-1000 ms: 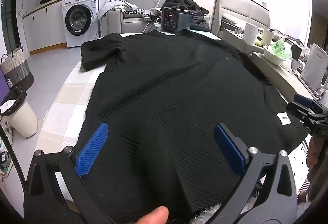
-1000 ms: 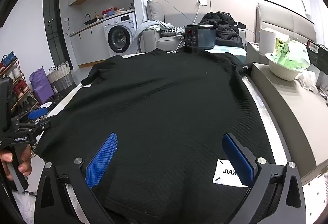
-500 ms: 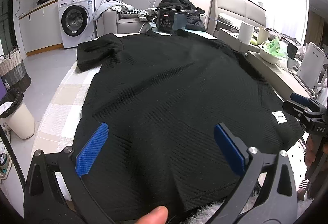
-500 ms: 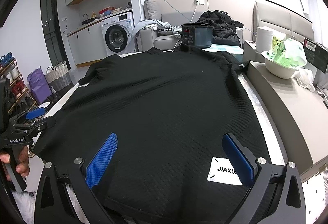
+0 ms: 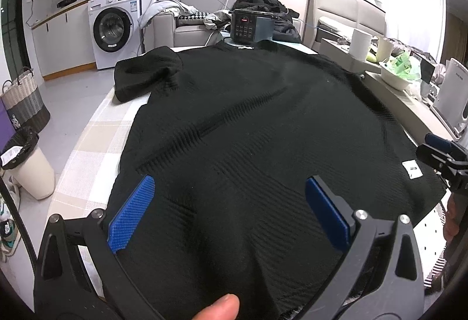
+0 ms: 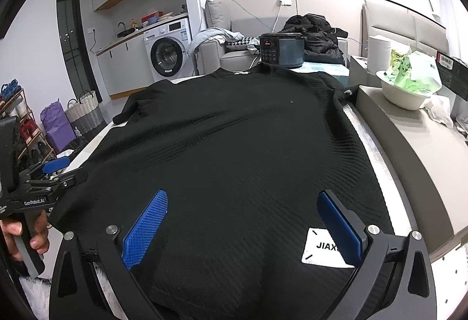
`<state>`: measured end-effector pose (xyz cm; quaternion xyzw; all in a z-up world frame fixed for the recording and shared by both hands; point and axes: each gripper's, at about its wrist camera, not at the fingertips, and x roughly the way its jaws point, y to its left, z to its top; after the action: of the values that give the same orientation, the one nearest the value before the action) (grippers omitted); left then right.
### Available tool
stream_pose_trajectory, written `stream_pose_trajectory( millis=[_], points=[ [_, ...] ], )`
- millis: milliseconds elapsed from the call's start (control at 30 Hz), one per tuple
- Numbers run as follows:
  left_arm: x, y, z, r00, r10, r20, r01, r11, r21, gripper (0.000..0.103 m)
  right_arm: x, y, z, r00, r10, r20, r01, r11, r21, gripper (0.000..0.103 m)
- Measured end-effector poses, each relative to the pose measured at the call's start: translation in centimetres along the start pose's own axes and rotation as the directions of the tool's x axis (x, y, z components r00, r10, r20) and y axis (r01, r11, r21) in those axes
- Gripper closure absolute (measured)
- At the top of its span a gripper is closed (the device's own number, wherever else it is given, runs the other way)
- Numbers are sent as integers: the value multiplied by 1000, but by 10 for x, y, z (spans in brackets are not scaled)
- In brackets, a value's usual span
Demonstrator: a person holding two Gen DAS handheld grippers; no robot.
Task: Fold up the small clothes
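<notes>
The table (image 5: 87,162) is carrying everything here, its checked beige cloth showing along the left edge. Sprawling over nearly the whole top is the black knit shirt (image 5: 248,130), ribbed and textured, lying flat with its back up, one short sleeve (image 5: 146,75) reaching to the far left corner and the collar pointing at the far edge. A round-bodied dark cooker (image 6: 282,49) is sitting at that far edge, just past the collar. I'm hovering my left gripper (image 5: 231,208) over the hem at the near left, its fingers spread wide, blue dimpled pads (image 5: 131,210) gripping nothing. My right gripper (image 6: 242,220) is hanging over the near right corner, fingers equally wide apart and empty, one pad overlapping the white rectangular label (image 6: 320,247) sewn near the hem. A thumb tip (image 5: 218,306) is poking in at the bottom of the left view.
</notes>
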<state>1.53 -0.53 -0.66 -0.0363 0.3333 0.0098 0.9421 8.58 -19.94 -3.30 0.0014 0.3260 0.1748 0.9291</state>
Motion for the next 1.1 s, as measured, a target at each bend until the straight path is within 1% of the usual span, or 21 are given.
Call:
stream_pose_trajectory(
  millis=[133, 267, 467, 1100],
  points=[
    [2, 3, 2, 1000, -6, -4, 6, 1000, -13, 1, -1, 1, -1, 1000, 0, 8, 0, 1000, -7, 0],
    [2, 4, 4, 1000, 6, 8, -6, 1000, -3, 1, -1, 3, -1, 1000, -3, 11, 3, 1000, -4, 0],
    [0, 6, 4, 1000, 4, 15, -4, 1000, -7, 1, 0, 4, 0, 1000, -2, 15, 2, 1000, 3, 0],
    [1, 7, 5, 1000, 5, 11, -5, 1000, -17, 1, 5, -3, 5, 999, -36, 18, 35, 998, 46, 0]
  ],
)
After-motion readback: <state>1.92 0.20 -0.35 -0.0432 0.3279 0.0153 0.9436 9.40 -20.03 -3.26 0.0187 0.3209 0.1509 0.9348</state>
